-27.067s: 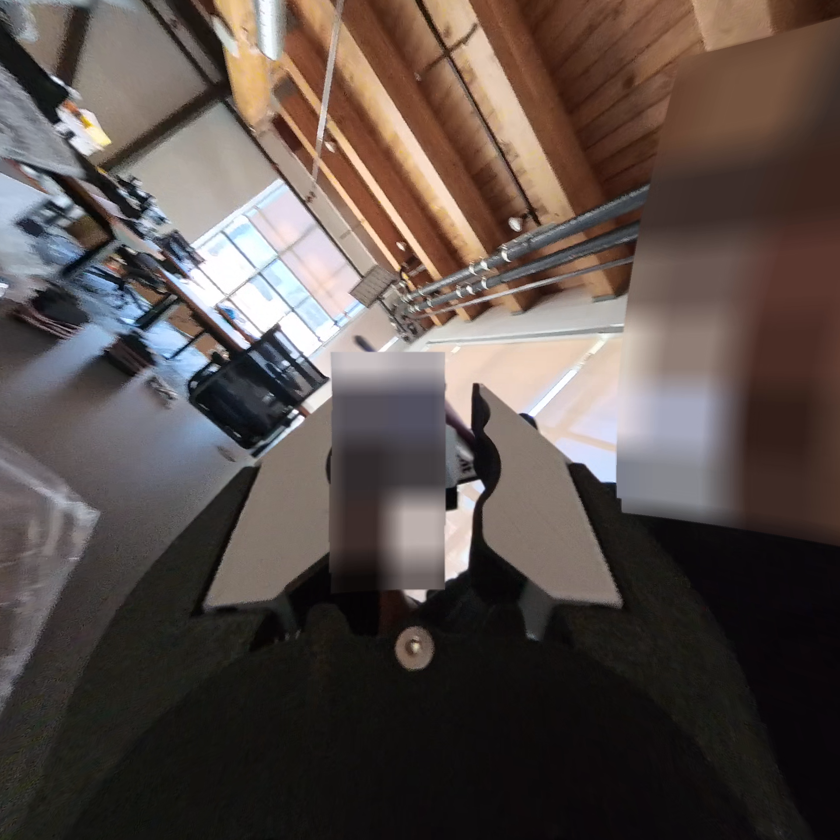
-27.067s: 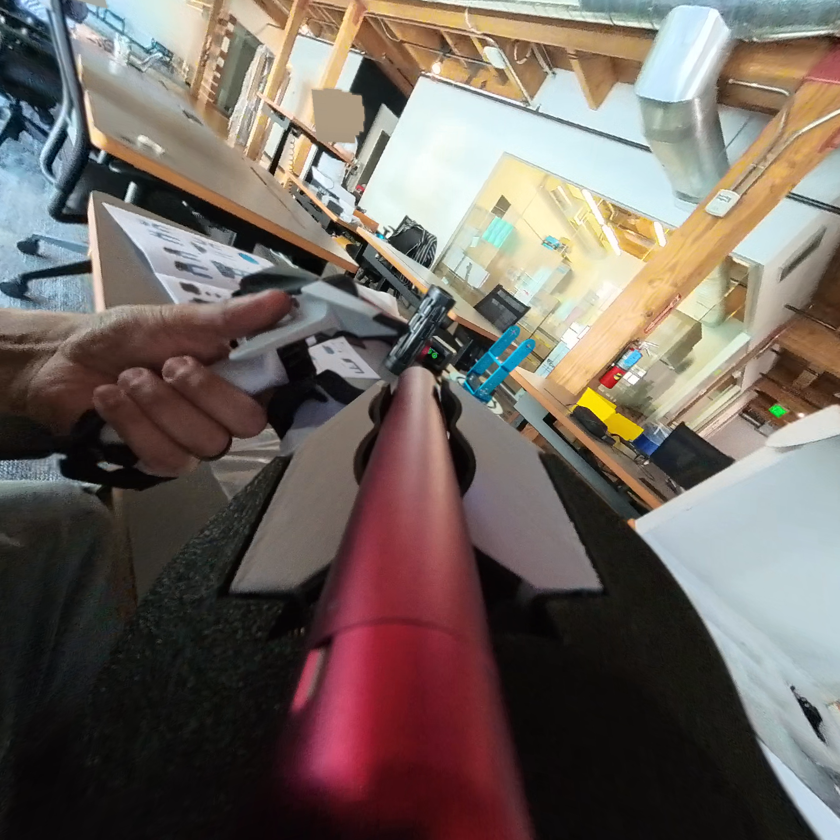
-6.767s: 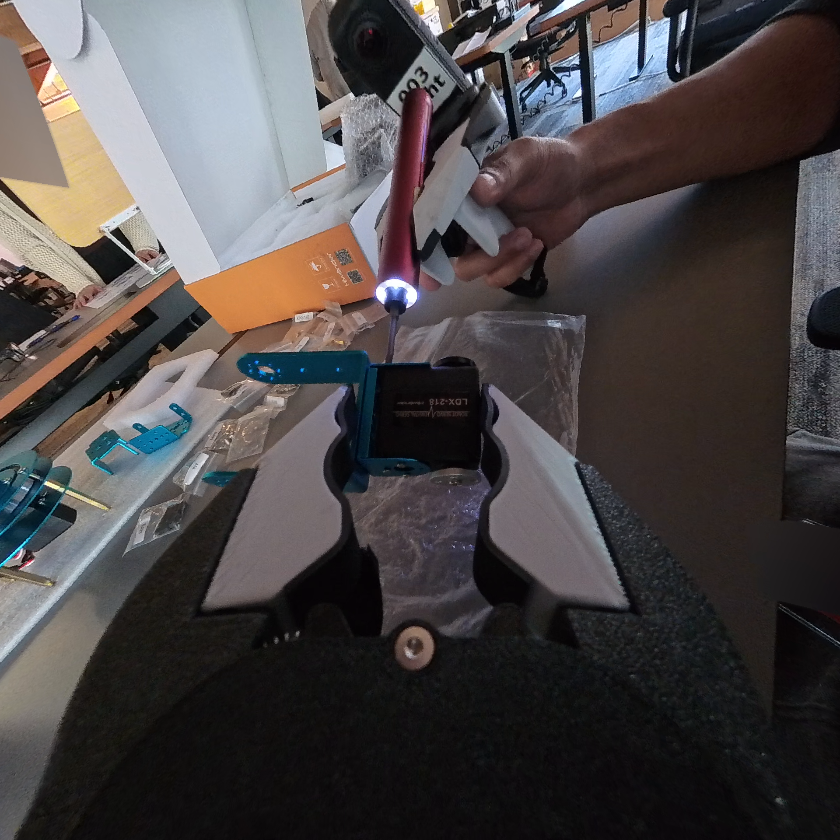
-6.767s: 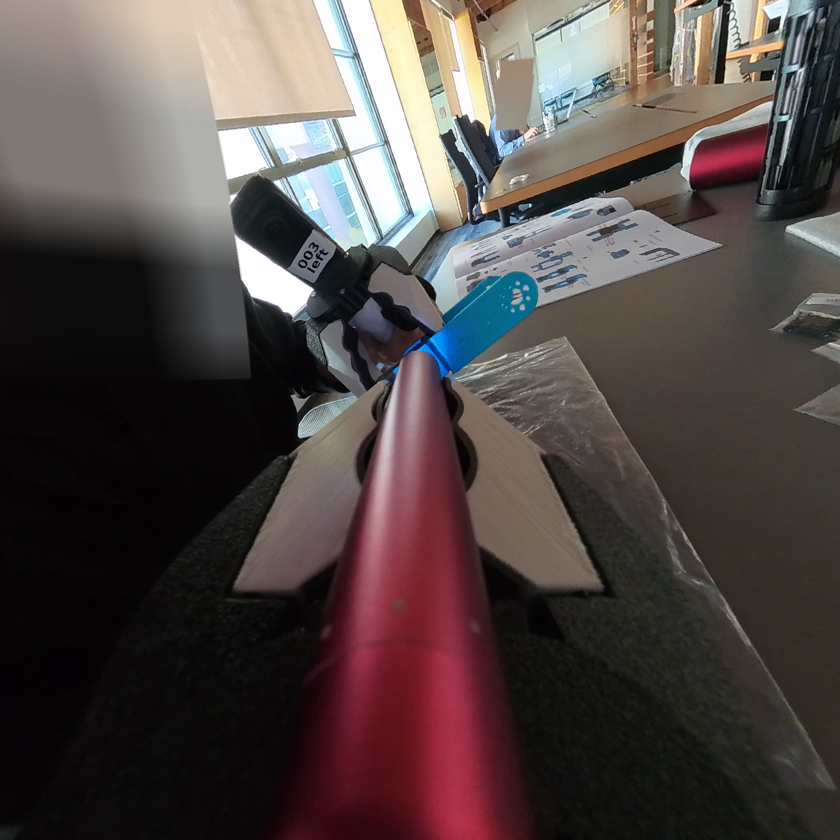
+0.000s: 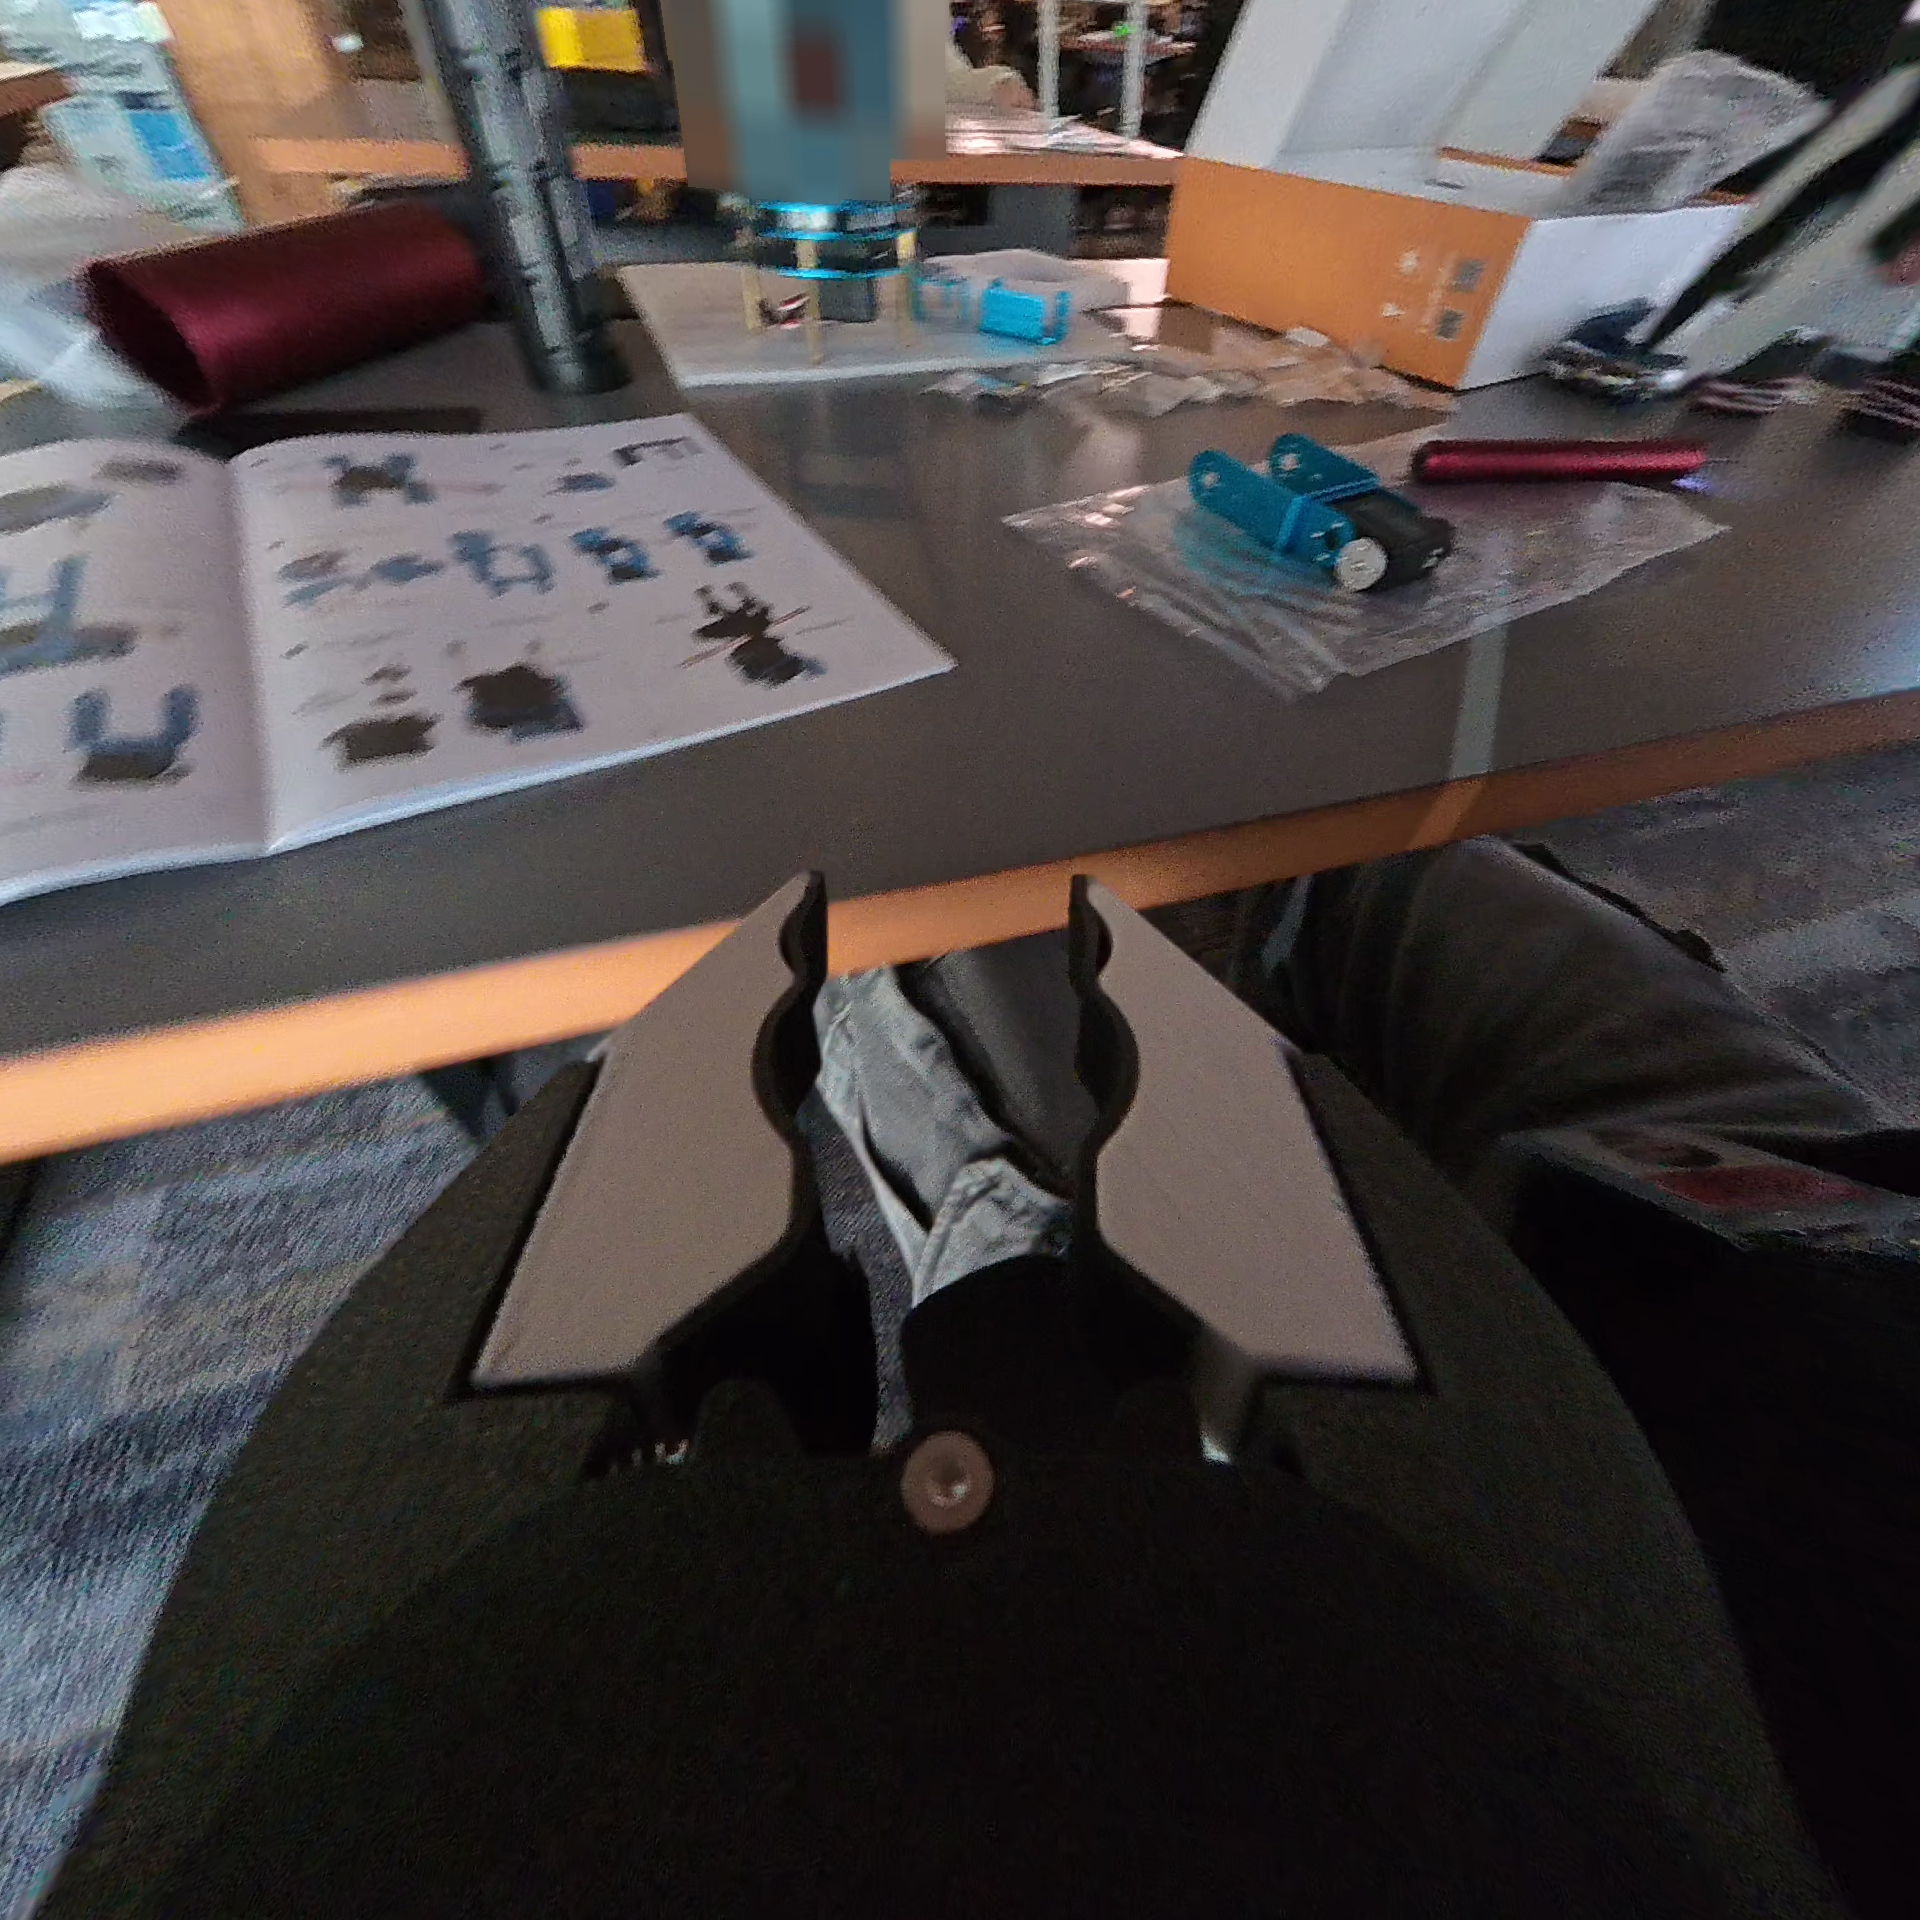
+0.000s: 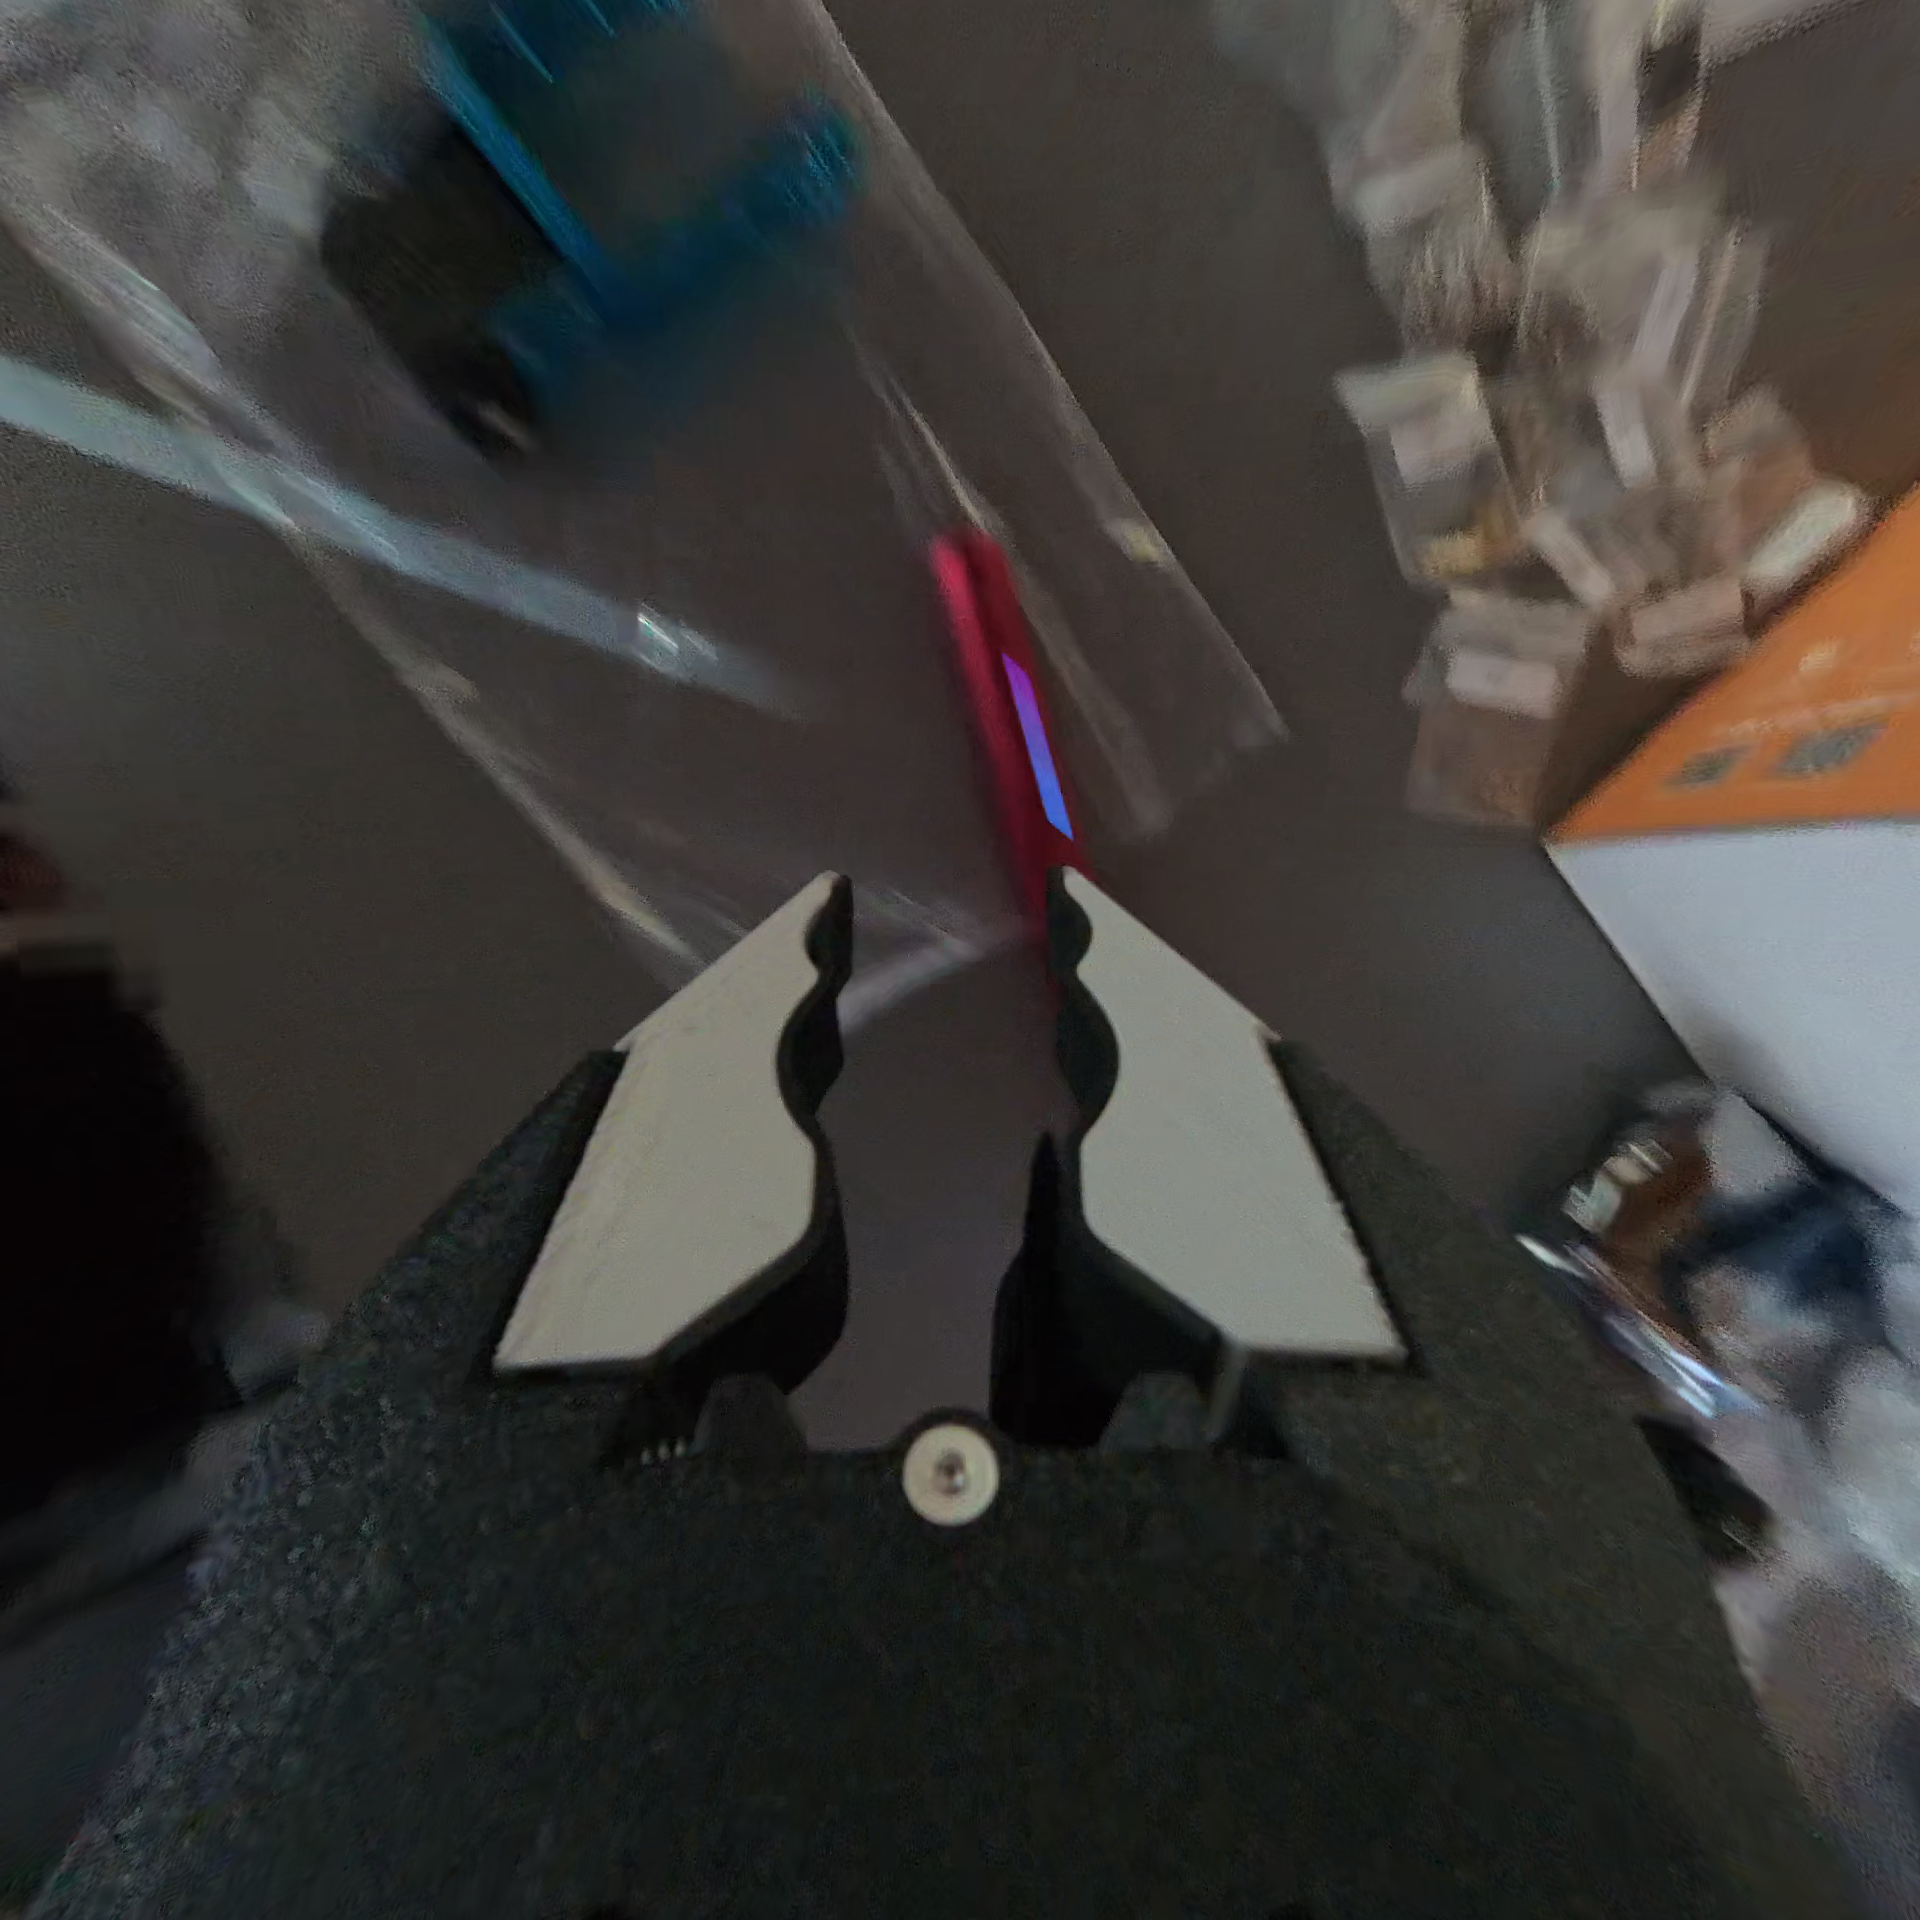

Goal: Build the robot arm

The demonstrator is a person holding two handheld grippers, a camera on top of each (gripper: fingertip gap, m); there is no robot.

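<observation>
My left gripper (image 5: 945,904) is open and empty, held off the near edge of the grey table (image 5: 1039,727), above a person's lap. A black servo in a blue bracket (image 5: 1314,514) lies on a clear plastic bag (image 5: 1351,582) on the table. A red electric screwdriver (image 5: 1558,459) lies beside the bag. My right gripper (image 6: 948,902) is open and empty, just above the table, with the red screwdriver (image 6: 997,717) right past its fingertips. The servo and bracket (image 6: 540,229) show blurred at upper left in the right wrist view.
An open instruction booklet (image 5: 416,623) lies at left. A dark red roll (image 5: 281,301) and a grey post (image 5: 530,208) stand behind it. An orange and white box (image 5: 1455,239), small parts bags (image 5: 1195,379) and a blue round frame (image 5: 831,249) sit at the back. The left gripper's tips are roughly 45 cm from the right gripper's.
The left gripper has let go of the servo and bracket and drawn back off the table. The right gripper has let go of the red screwdriver, which now lies on the table.
</observation>
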